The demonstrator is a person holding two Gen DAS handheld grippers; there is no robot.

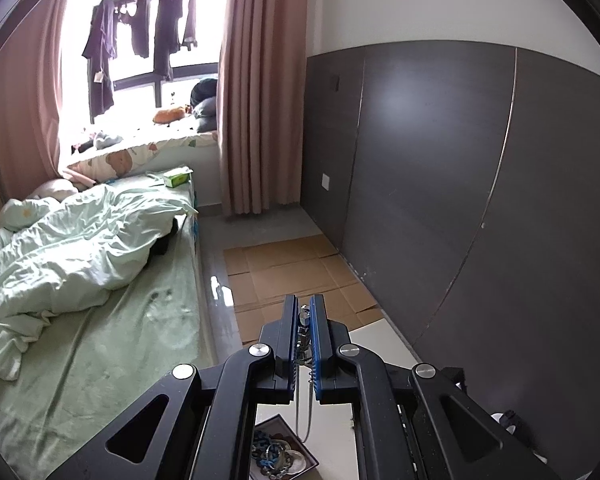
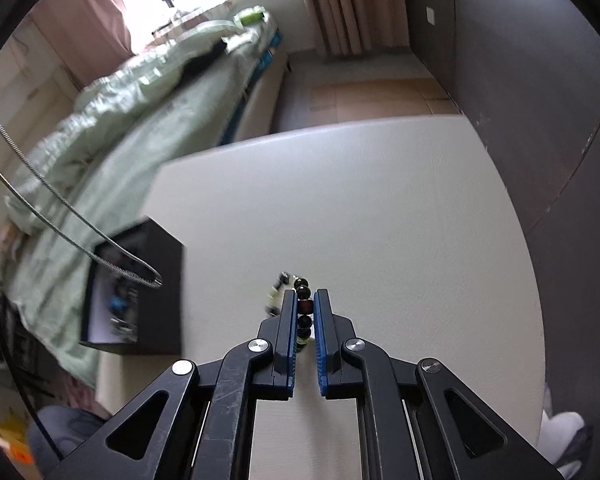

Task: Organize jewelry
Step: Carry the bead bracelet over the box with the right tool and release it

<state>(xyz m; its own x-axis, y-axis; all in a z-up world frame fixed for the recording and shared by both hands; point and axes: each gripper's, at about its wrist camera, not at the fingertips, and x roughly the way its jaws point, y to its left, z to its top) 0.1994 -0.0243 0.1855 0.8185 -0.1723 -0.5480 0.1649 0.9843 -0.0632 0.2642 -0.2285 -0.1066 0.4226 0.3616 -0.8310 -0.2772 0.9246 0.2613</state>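
My left gripper is shut on a silver chain necklace and holds it high above the white table. The chain hangs down over the open jewelry box, which holds several tangled pieces. The hanging chain loop also shows in the right wrist view, dangling over the black jewelry box. My right gripper is shut on a dark beaded bracelet, which trails onto the white table ahead of the fingers.
A bed with a green quilt lies left of the table. Flattened cardboard covers the floor beyond it. A dark panelled wall runs along the right. Pink curtains frame the window.
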